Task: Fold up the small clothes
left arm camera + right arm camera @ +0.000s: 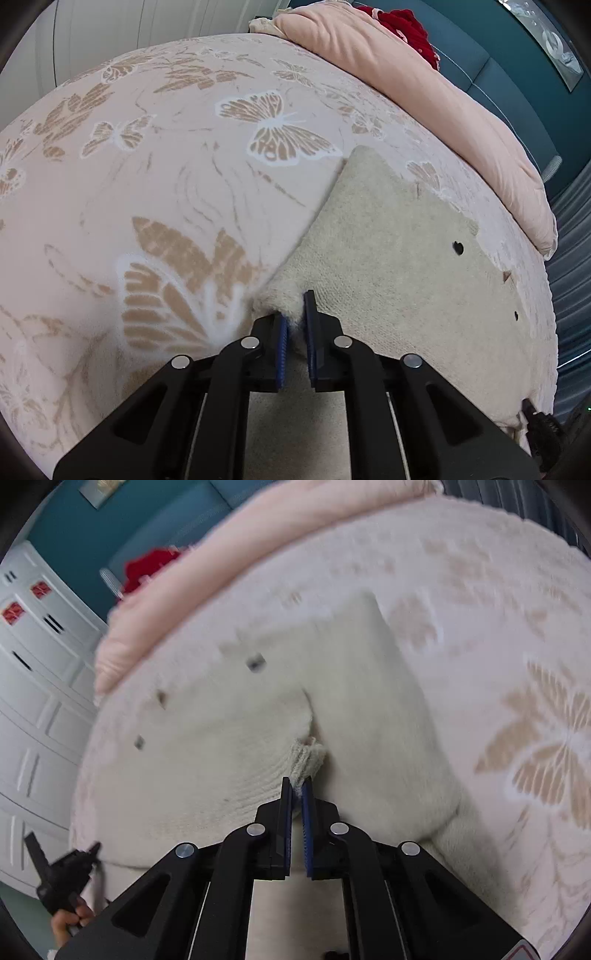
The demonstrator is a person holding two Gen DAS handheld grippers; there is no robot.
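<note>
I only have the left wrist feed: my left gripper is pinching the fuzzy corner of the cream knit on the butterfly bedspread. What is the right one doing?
Observer: The right gripper is shut on a bunched ribbed edge of the same cream knit.
Operator: Is the fabric flat ahead of it?
Observer: No, a crease runs away from the pinched spot.
Operator: Anything beside the bed on that side?
Observer: White panelled cabinet doors stand there, with red squares on the upper ones.
Operator: Do you see my left gripper from there?
Observer: Yes, the left gripper shows low at the picture's left edge, with the hand holding it.
</note>
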